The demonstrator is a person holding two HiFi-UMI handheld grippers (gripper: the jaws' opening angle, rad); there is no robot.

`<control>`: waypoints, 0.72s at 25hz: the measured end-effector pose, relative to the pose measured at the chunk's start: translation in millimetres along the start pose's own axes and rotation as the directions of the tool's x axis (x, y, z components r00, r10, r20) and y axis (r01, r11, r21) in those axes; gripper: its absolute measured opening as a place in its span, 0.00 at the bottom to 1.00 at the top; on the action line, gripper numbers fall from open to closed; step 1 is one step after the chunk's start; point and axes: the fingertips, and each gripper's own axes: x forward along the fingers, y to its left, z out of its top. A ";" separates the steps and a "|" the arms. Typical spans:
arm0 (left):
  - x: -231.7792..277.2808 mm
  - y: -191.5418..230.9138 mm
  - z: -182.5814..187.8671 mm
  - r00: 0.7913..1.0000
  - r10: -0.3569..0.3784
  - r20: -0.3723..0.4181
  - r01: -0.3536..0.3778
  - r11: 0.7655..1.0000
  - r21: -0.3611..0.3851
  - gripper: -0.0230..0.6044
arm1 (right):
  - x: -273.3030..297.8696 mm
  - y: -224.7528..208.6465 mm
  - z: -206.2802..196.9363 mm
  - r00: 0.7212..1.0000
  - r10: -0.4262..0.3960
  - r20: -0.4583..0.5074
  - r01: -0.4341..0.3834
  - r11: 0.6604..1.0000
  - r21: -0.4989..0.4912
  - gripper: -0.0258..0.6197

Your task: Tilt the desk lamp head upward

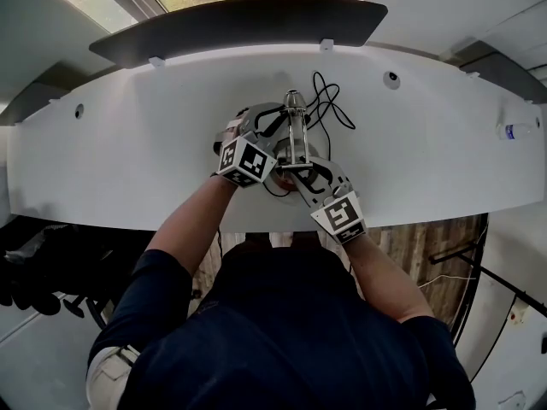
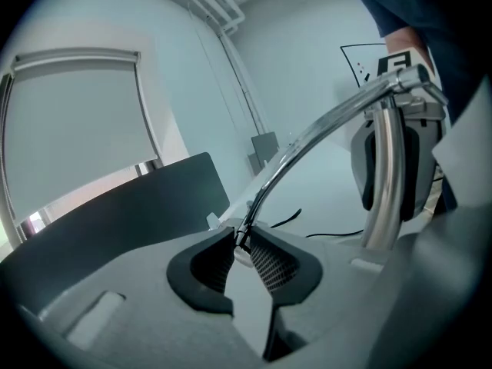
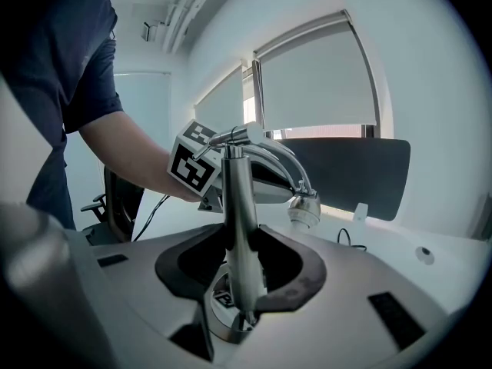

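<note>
A chrome desk lamp stands on the white desk (image 1: 120, 152). Its upright post (image 3: 237, 229) rises from a round base (image 3: 223, 325), and a curved arm (image 2: 323, 125) bends over to a small head (image 3: 304, 211). My right gripper (image 3: 240, 271) is shut on the post low down, just above the base. The left gripper (image 2: 244, 256) is shut on the arm's thin end by the head; in the head view it (image 1: 282, 120) reaches in from the left, with the right gripper (image 1: 295, 176) nearer the person.
A black cable (image 1: 329, 105) loops on the desk behind the lamp. A dark partition panel (image 1: 239, 20) runs along the desk's far edge. A small bottle (image 1: 515, 131) lies at the far right. The person's arms and torso fill the near side.
</note>
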 end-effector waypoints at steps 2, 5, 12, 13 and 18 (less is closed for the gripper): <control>-1.3 7.6 5.7 1.000 0.027 0.007 -0.027 1.000 0.007 0.15 | 0.3 0.2 -0.5 1.000 -0.001 -0.001 0.001 1.000 0.004 0.25; -5.1 23.8 21.9 0.997 0.076 0.032 -0.077 0.997 0.030 0.15 | 0.5 -0.3 -2.2 1.000 0.002 -0.005 -0.002 1.000 -0.003 0.25; -19.8 48.2 57.5 0.987 0.135 0.084 -0.145 0.983 0.115 0.15 | 0.2 -0.3 -0.3 1.000 -0.002 -0.006 0.002 1.000 0.008 0.25; -21.7 50.1 61.2 0.986 0.141 0.089 -0.151 0.981 0.122 0.15 | 0.3 -0.3 0.1 1.000 -0.002 -0.004 0.002 1.000 0.009 0.25; -29.8 56.8 75.9 0.982 0.162 0.102 -0.177 0.971 0.160 0.15 | 0.5 -0.3 0.6 1.000 0.000 -0.011 0.000 1.000 0.012 0.25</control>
